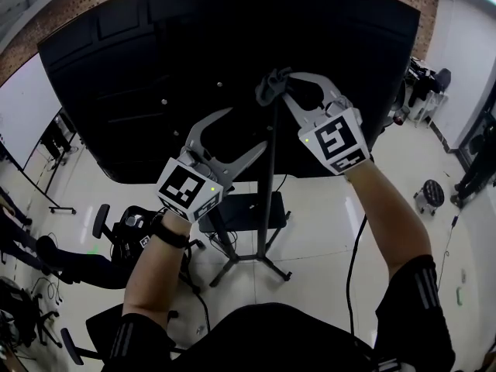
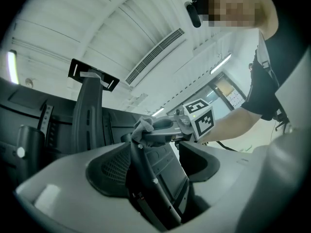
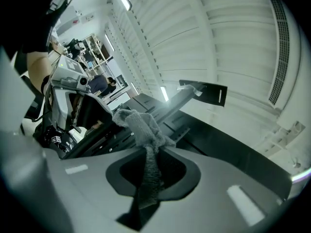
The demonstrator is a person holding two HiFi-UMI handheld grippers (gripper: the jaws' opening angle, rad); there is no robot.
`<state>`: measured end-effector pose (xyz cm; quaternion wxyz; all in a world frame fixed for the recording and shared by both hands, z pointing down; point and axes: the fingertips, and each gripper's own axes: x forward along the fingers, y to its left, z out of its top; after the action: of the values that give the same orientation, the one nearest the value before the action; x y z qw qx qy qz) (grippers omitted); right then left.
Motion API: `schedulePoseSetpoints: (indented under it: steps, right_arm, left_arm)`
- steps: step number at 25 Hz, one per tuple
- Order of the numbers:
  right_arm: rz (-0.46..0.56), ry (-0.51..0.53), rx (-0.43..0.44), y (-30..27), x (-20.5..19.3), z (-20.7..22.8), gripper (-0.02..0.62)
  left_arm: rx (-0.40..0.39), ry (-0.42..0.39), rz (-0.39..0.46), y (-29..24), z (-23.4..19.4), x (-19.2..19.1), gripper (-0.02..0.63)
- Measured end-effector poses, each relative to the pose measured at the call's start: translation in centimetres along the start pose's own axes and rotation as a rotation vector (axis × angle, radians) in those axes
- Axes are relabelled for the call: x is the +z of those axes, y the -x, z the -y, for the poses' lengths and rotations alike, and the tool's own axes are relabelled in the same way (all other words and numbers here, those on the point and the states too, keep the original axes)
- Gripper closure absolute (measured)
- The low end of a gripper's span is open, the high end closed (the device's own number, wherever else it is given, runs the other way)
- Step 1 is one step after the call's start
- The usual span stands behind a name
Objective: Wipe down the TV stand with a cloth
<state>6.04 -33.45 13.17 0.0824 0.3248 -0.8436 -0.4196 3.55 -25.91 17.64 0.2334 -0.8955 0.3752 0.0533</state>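
Holding a nubby grey terry cloth [image 1: 269, 88] at the black metal TV stand [image 1: 269, 200]

The right gripper [image 1: 284, 82] has its pale grey plastic jaws closed on the cloth. In the right gripper view a narrow strip of the looped fabric runs down between them, and a crumpled bunch bulges above their tips. That bunch sits against the upper part of the stand's slim round pole, close behind the large flat black television [image 1: 155, 68], whose top edge is cut off in the head view. The left gripper [image 1: 246, 130] is lower on the same pole with its jaws spread. The pole rises between their dark mesh-textured pads [image 2: 112, 165], and whether either pad touches it is hard to tell. A flat black shelf [image 1: 244, 211] is fixed low on the pole, above splayed tubular legs standing on the glossy white floor [image 1: 333, 223]. In the right gripper view a flat black bracket [image 3: 204, 92] tops the upright.
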Motion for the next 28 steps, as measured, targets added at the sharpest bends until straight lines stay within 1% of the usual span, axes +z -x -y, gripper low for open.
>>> schedulePoseSetpoints:
  steps: [6, 17, 24, 28]
  right_arm:
    - [-0.025, -0.043, 0.039, 0.3, -3.4, -1.5, 0.552]
    - [-0.104, 0.004, 0.117, 1.1, -9.0, -8.0, 0.548]
    - [-0.136, -0.022, 0.163, 1.8, -11.4, -12.0, 0.541]
    - [-0.137, -0.068, 0.178, 1.9, -12.2, -13.6, 0.537]
  left_arm:
    - [0.022, 0.035, -0.046, -0.4, 0.6, -2.8, 0.268]
    - [0.033, 0.107, -0.108, 0.1, 1.9, -8.2, 0.268]
    - [0.048, 0.164, -0.148, 1.5, 2.6, -11.7, 0.272]
    - [0.040, 0.179, -0.181, 2.1, 3.3, -14.1, 0.272]
